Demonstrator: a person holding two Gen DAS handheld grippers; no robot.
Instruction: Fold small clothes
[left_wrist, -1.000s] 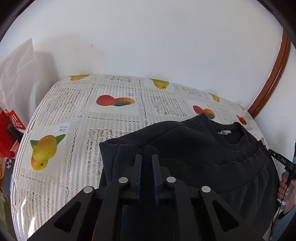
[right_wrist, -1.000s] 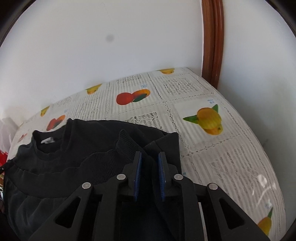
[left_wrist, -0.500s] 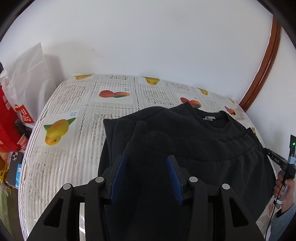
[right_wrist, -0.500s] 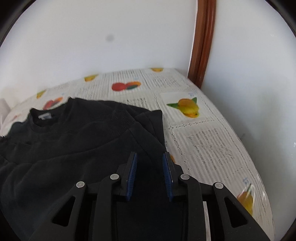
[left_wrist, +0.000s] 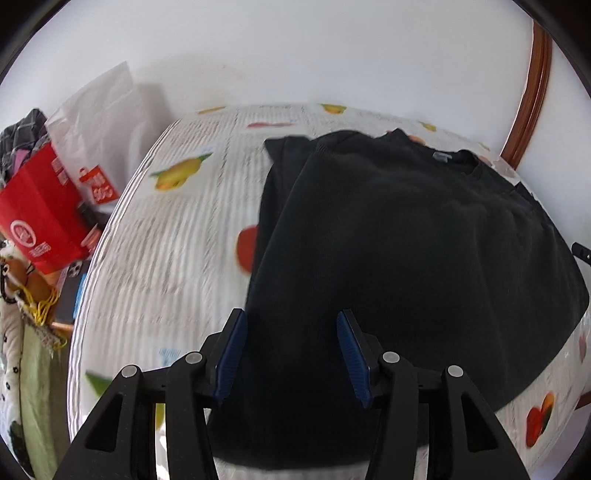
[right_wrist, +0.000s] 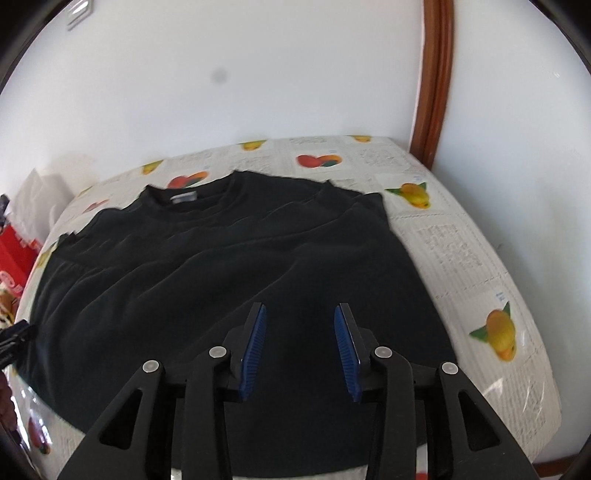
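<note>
Left wrist view: the left gripper (left_wrist: 290, 352) hangs over the black sweatshirt (left_wrist: 424, 240), jaws opening, apart, gripping nothing; the garment lies on the fruit-print counter (left_wrist: 177, 243), collar toward one o'clock; a red bag (left_wrist: 37, 214) sits at nine o'clock. Right wrist view: the right gripper (right_wrist: 300, 349) hangs above the sweatshirt (right_wrist: 221, 266), jaws opening, nothing clamped; collar at eleven o'clock.

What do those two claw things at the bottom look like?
Both match. The left gripper and right gripper each have two black angular arms with triangular cut-outs and round silver bolts, ending in fingers lined with ribbed blue pads.
</note>
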